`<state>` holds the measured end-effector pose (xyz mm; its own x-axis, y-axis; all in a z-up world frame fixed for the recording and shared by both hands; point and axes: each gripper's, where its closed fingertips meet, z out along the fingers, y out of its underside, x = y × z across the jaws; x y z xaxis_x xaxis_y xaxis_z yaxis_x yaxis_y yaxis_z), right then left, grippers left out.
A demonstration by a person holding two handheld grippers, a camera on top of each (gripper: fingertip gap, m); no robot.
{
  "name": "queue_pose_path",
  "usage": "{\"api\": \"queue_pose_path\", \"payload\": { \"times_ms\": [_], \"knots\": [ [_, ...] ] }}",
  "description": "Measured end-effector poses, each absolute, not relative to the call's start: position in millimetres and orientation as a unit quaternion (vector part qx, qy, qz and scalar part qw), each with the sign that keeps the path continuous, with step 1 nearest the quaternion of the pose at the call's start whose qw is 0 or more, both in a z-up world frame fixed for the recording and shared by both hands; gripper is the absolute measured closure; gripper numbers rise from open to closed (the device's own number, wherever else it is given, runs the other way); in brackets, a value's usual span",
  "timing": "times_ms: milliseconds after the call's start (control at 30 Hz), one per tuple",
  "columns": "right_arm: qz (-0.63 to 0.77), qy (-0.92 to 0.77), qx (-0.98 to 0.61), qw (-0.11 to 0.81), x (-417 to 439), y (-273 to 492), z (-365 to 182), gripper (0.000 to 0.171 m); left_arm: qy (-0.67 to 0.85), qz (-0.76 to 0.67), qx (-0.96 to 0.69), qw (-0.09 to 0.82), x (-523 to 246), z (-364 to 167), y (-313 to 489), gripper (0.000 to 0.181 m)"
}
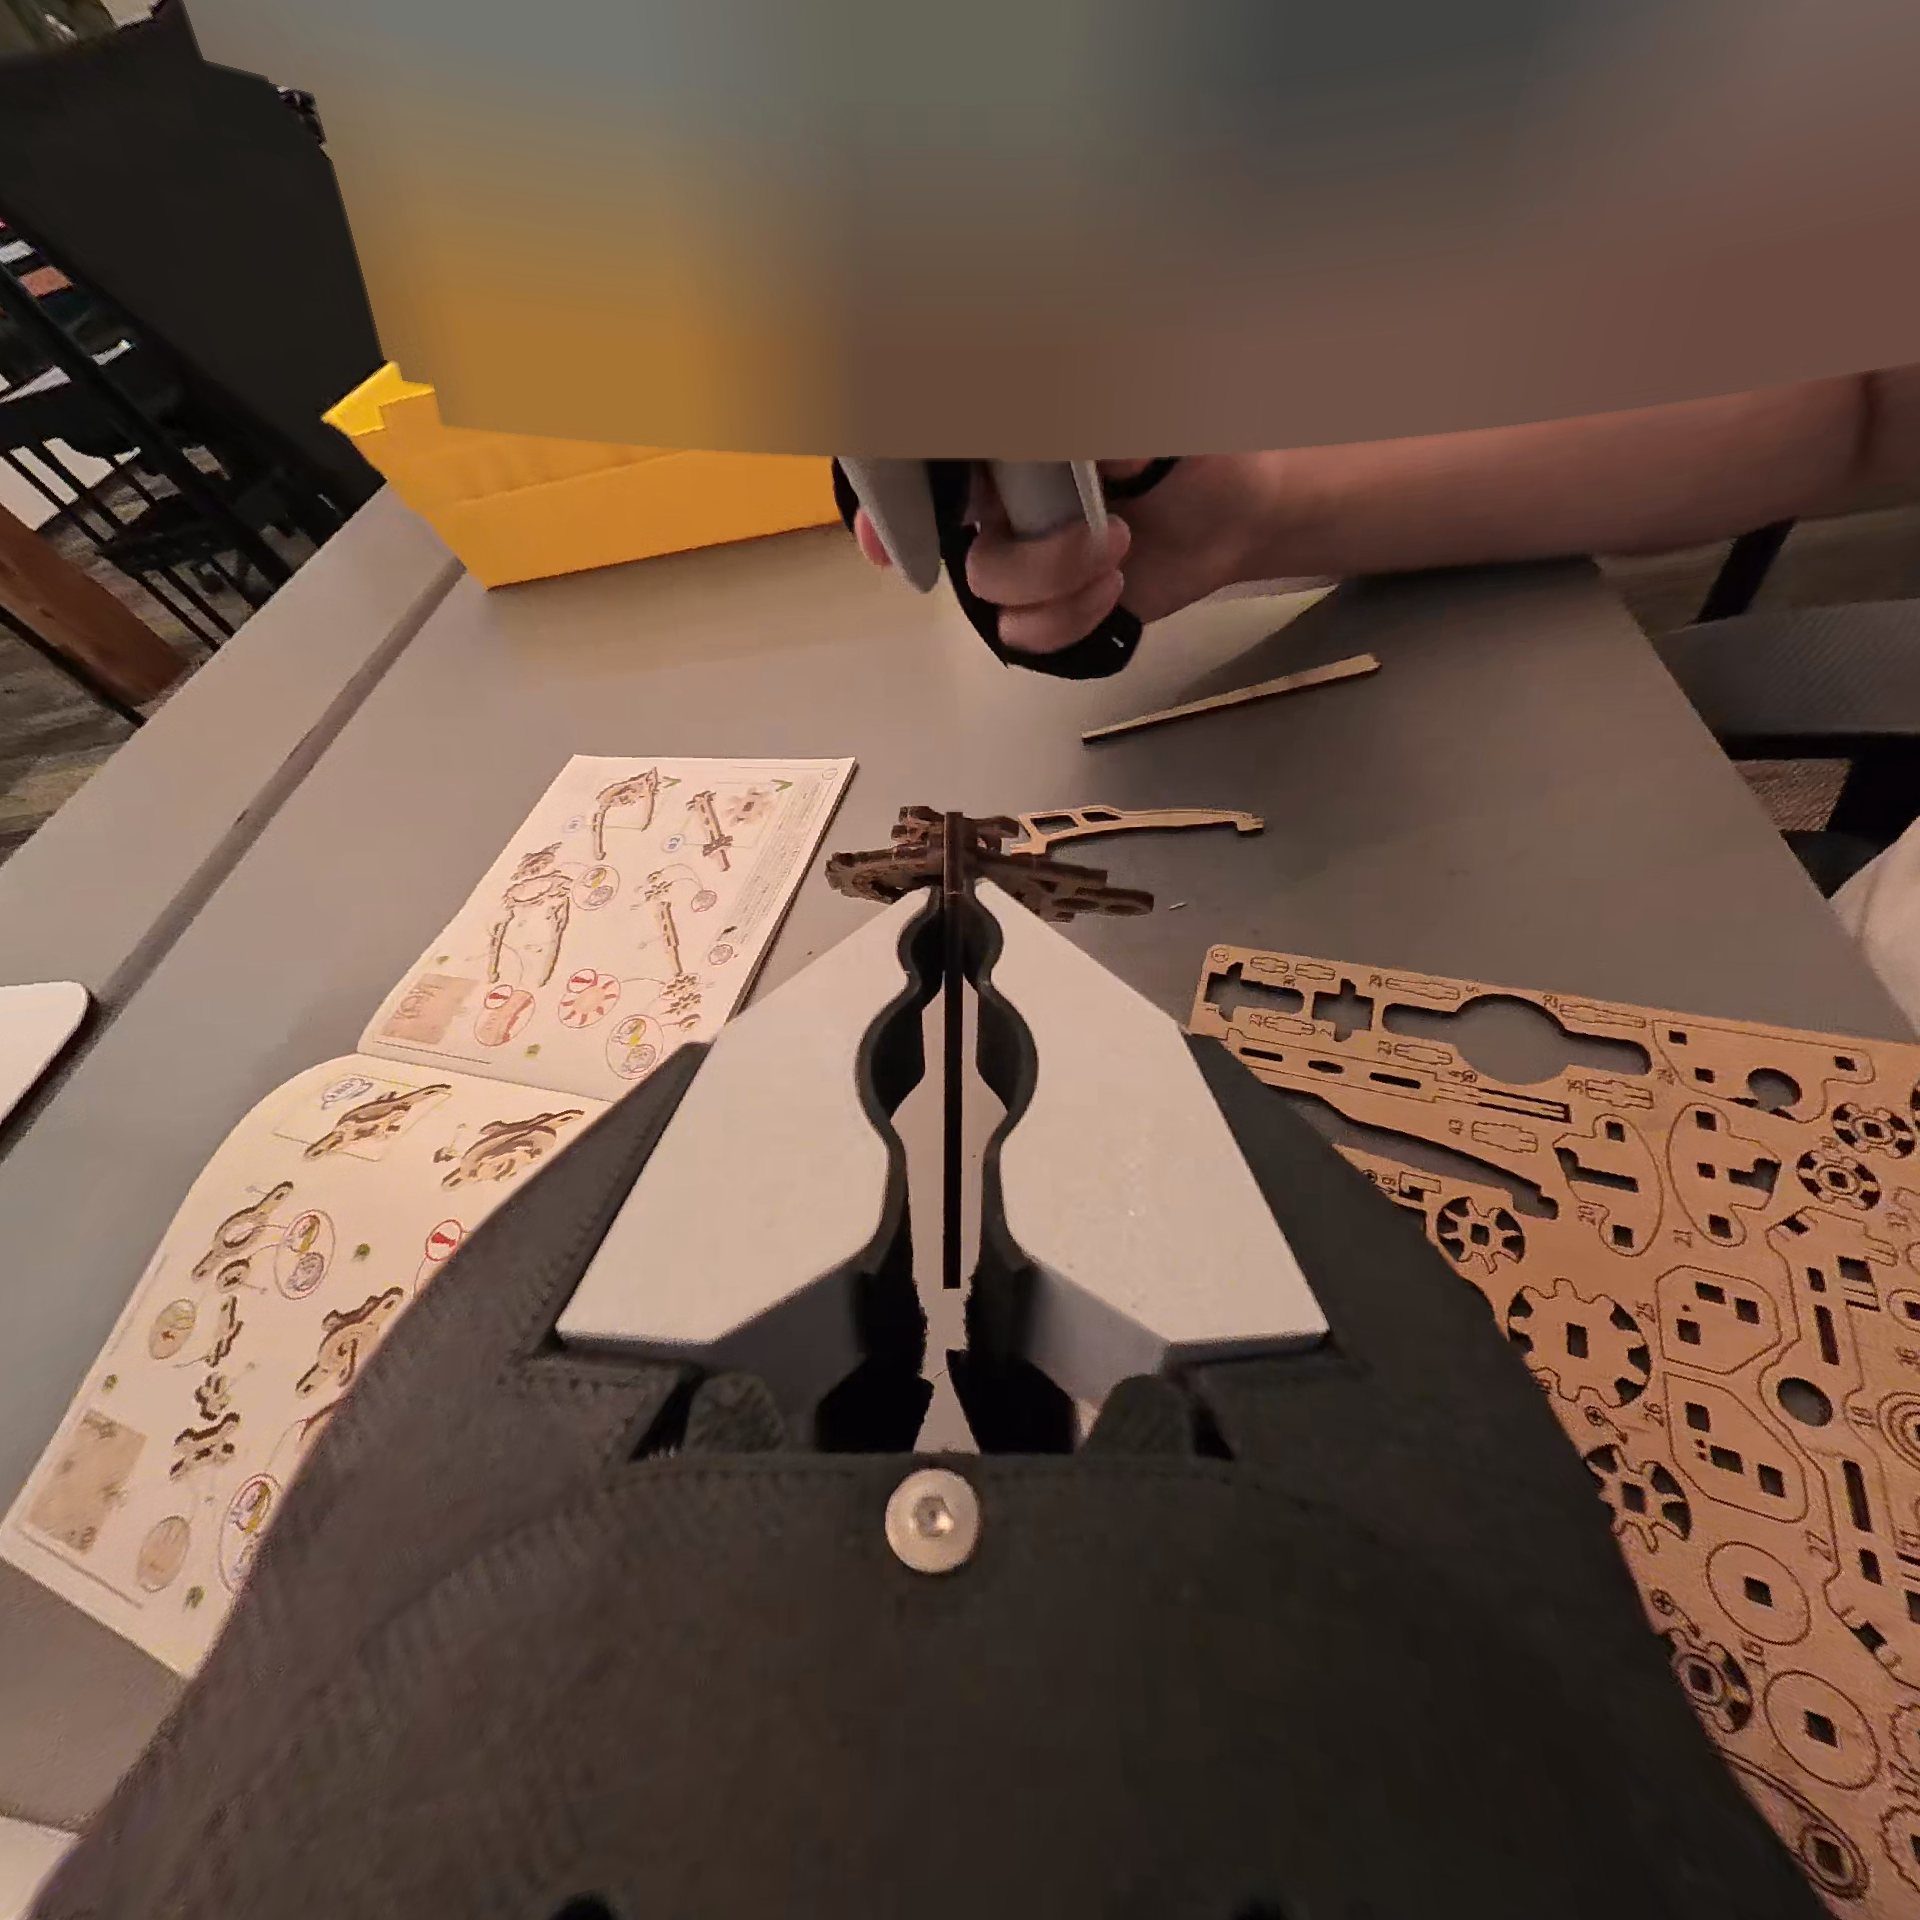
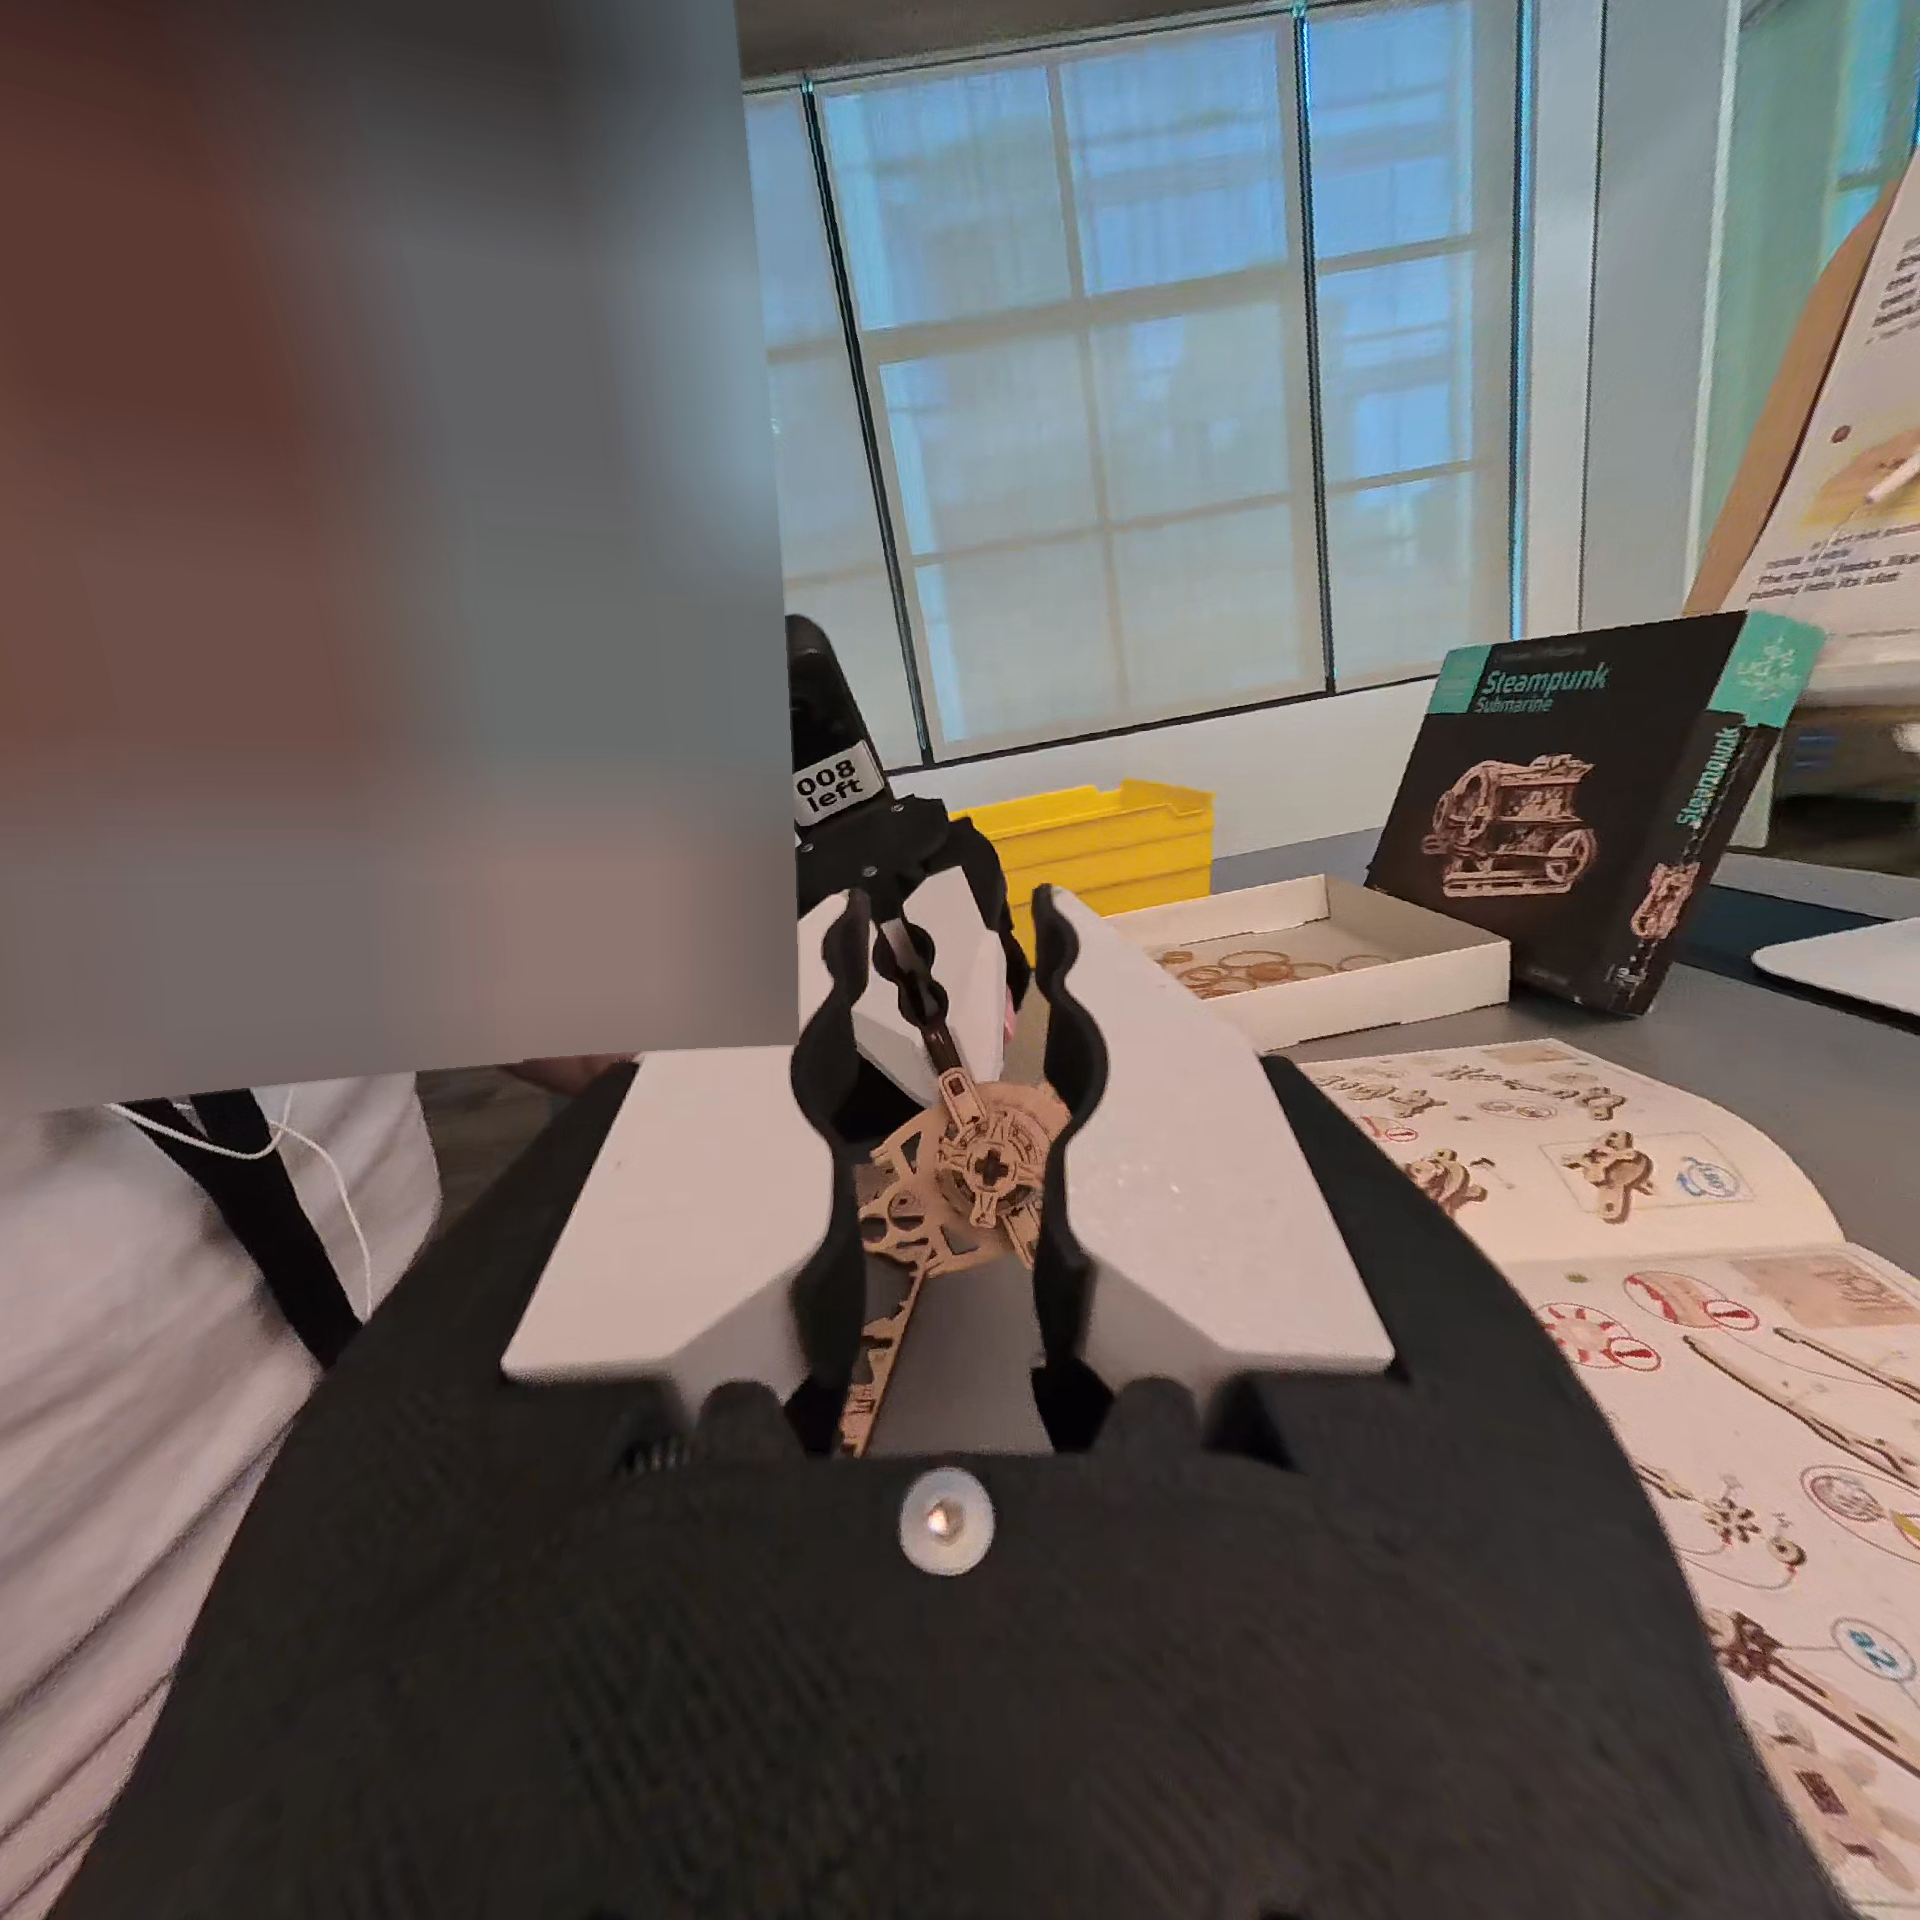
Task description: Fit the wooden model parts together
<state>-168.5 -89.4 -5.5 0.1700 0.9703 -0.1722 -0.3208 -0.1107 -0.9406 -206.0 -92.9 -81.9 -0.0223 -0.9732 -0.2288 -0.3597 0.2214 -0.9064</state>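
Observation:
My left gripper [image 1: 951, 904] is shut on a thin flat wooden strip [image 1: 951, 1091], seen edge-on. The strip's far end meets a dark wooden assembly [image 1: 987, 878] low over the grey table [image 1: 1403, 831]; I cannot tell whether it rests there. In the right wrist view the left gripper [image 2: 935, 1039] holds that strip [image 2: 940, 1044] onto a geared hub assembly [image 2: 977, 1174]. My right gripper [image 2: 945, 914] is open and empty, its fingers spread either side of the hub in view. A hand [image 1: 1049, 582] holds it beyond the assembly.
A laser-cut wooden sheet [image 1: 1662, 1299] lies right. An open instruction booklet [image 1: 436, 1143] lies left. A curved part [image 1: 1143, 826] and a stick [image 1: 1236, 696] lie loose. A yellow bin [image 2: 1101, 852], a white tray of rings [image 2: 1340, 966] and the kit box [image 2: 1579, 821] stand behind. The grippers' ends are close to 9 cm from one another.

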Motion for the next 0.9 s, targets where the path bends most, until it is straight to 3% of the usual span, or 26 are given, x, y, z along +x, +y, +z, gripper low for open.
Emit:
{"api": "queue_pose_path", "payload": {
  "times_ms": [233, 700, 767, 900],
  "knots": [
    [0.597, -0.321, -0.486, 0.551, -163.1, -94.5, -3.2, 0.171, 0.632, -0.334, -0.528, 0.458, -205.2, -81.3, -94.6, 0.181],
    [0.588, -0.349, -0.451, 0.574, -159.9, -107.8, 9.4, 0.171, 0.619, -0.343, -0.501, 0.498, -205.1, -55.6, -101.4, 0.181],
    [0.566, -0.36, -0.454, 0.587, -162.8, -108.7, 9.8, 0.157, 0.613, -0.34, -0.494, 0.515, -207.6, -46.8, -100.2, 0.181],
    [0.445, -0.413, -0.554, 0.57, -167.9, -92.5, -24.6, 0.17, 0.595, -0.35, -0.477, 0.544, -214.5, -31.3, -96.3, 0.181]
  ]
}}
